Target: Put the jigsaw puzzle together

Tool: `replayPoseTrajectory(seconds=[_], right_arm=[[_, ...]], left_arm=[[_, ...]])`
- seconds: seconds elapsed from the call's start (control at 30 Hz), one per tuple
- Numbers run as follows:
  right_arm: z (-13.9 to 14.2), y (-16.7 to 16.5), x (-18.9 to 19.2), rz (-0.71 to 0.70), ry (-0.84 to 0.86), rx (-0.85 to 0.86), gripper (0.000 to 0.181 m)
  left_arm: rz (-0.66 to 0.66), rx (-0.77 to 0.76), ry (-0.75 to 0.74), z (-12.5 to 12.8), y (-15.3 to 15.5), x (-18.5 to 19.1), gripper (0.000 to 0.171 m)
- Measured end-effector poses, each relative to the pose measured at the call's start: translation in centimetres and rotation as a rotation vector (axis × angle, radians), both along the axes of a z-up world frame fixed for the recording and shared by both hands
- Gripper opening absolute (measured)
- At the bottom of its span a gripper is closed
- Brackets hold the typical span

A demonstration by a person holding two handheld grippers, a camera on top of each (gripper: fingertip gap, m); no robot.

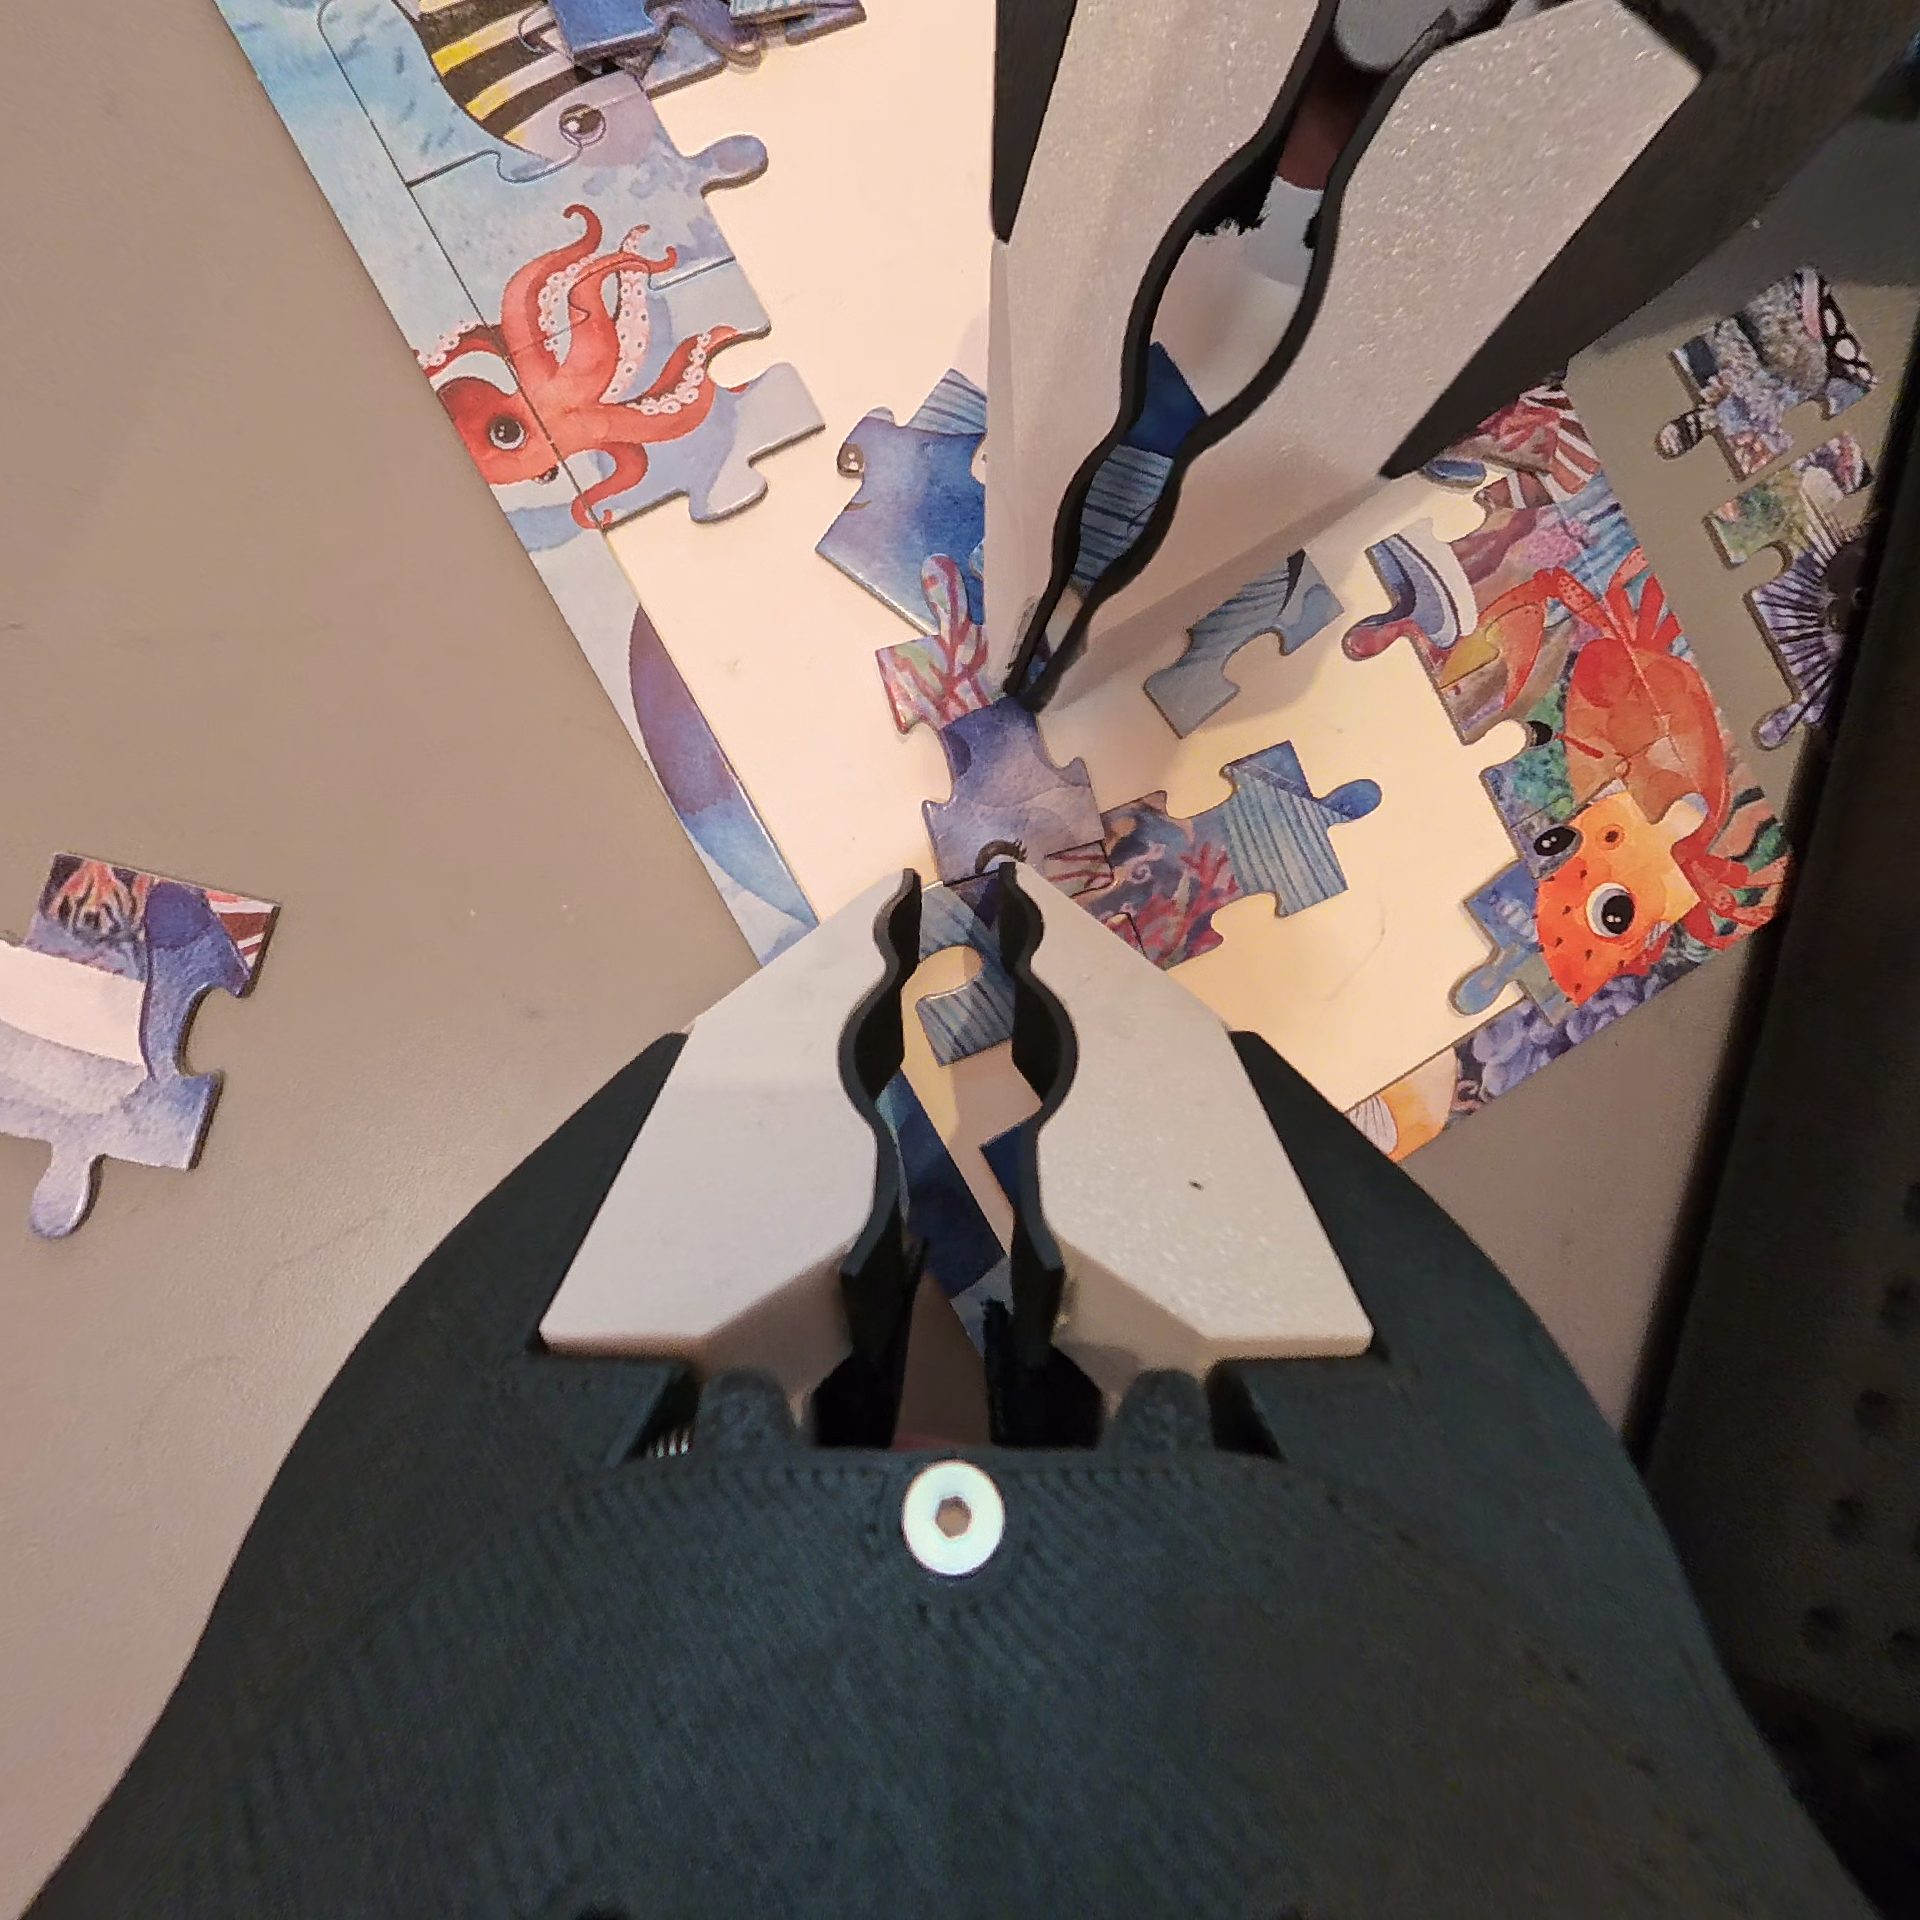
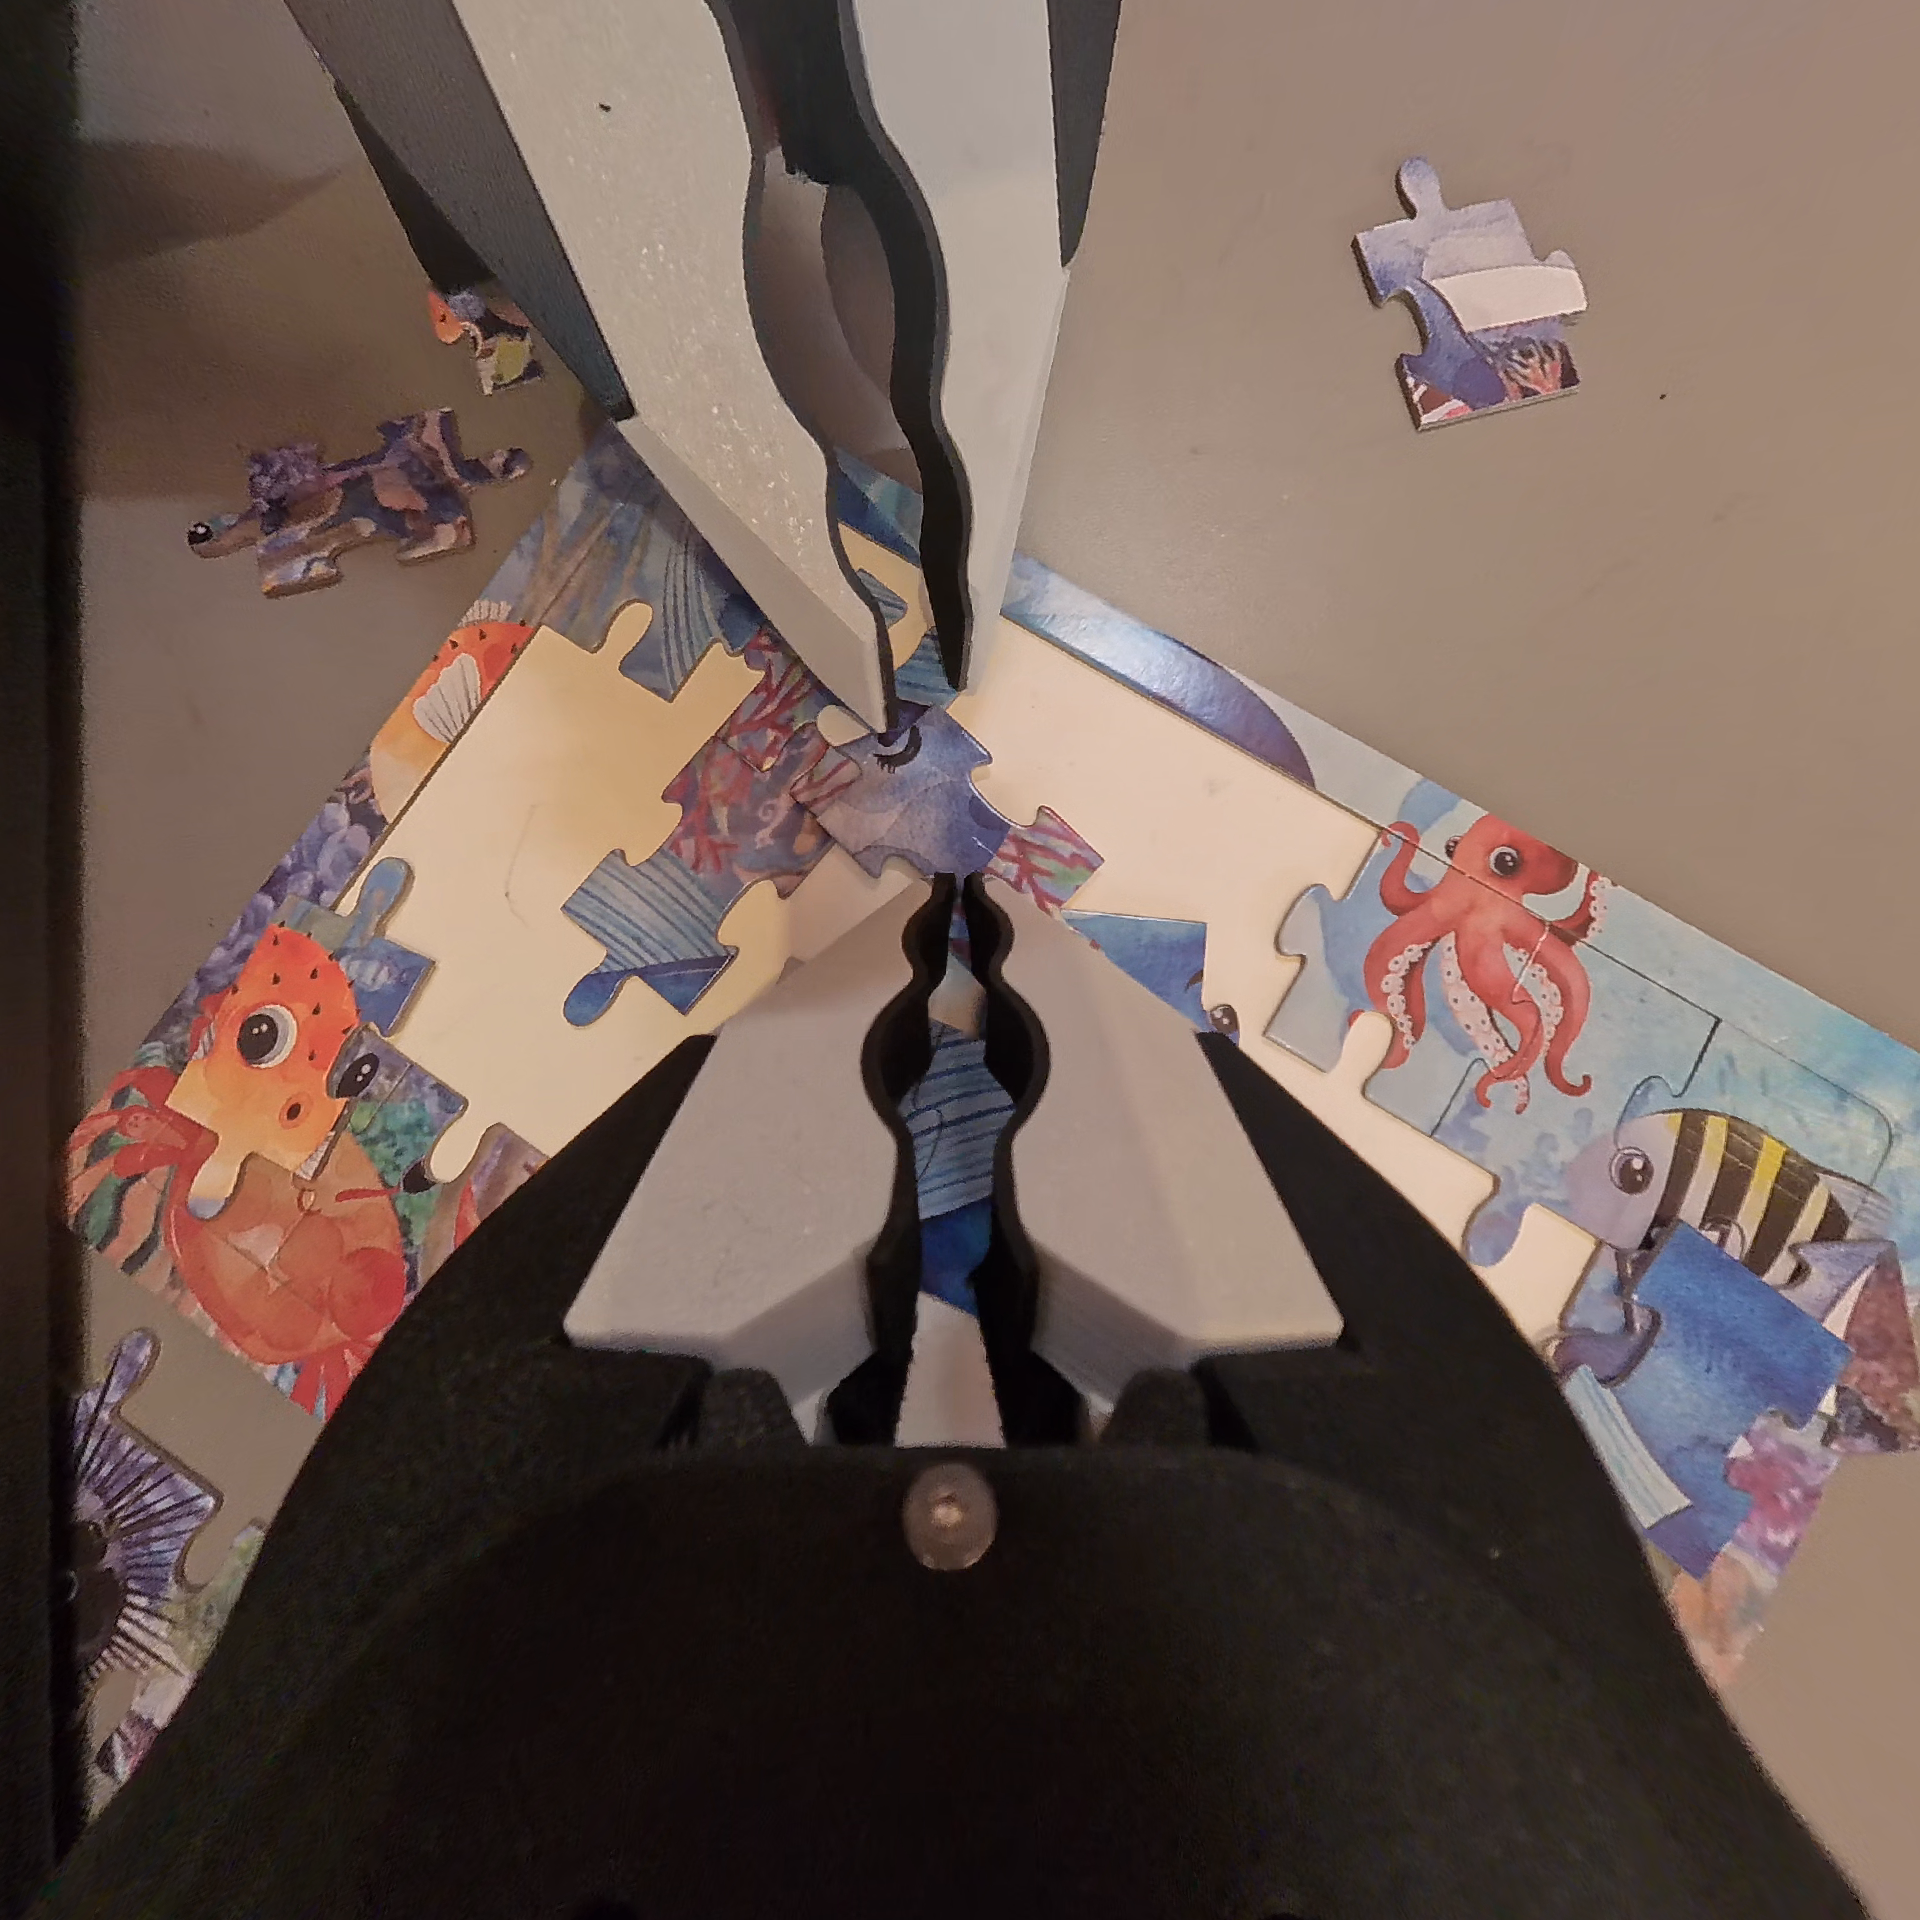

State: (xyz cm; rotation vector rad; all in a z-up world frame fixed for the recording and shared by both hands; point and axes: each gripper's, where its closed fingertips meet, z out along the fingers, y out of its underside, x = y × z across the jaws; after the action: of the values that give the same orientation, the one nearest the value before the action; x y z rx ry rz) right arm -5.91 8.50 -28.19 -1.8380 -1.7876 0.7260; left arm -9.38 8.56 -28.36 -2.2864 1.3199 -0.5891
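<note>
Both grippers meet nose to nose over 1 blue piece with an eyelash lying in the middle of the puzzle tray. The left gripper is nearly pinched together with nothing between its tips, which rest at the piece's near edge, and the right gripper is likewise closed to a slit at the opposite edge; they seem to be nudging it from 2 sides so its tabs settle into the coral pieces beside it. The piece looks slightly tilted, so I judge it is not yet seated. Beyond it, much cream tray floor is bare, with an octopus section along 1 border and a crab section at a corner. Only the right wrist view shows the striped fish clearly; both show a stray piece lying apart on the grey table.
</note>
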Motion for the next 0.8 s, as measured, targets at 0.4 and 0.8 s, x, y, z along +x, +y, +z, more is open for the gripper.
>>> replayPoseTrajectory(seconds=[0.4, 0.8], right_arm=[[0.0, 0.3, 0.3, -0.019, -0.009, -0.004, 0.002], [-0.1, 0.4, 0.3, -0.023, -0.006, -0.01, 0.003]], left_arm=[[-0.046, -0.008, -0.013, 0.0, -0.6, 1.0, 0.012], [-0.12, -0.015, -0.034, -0.3, -1.6, 2.9, 0.011]])
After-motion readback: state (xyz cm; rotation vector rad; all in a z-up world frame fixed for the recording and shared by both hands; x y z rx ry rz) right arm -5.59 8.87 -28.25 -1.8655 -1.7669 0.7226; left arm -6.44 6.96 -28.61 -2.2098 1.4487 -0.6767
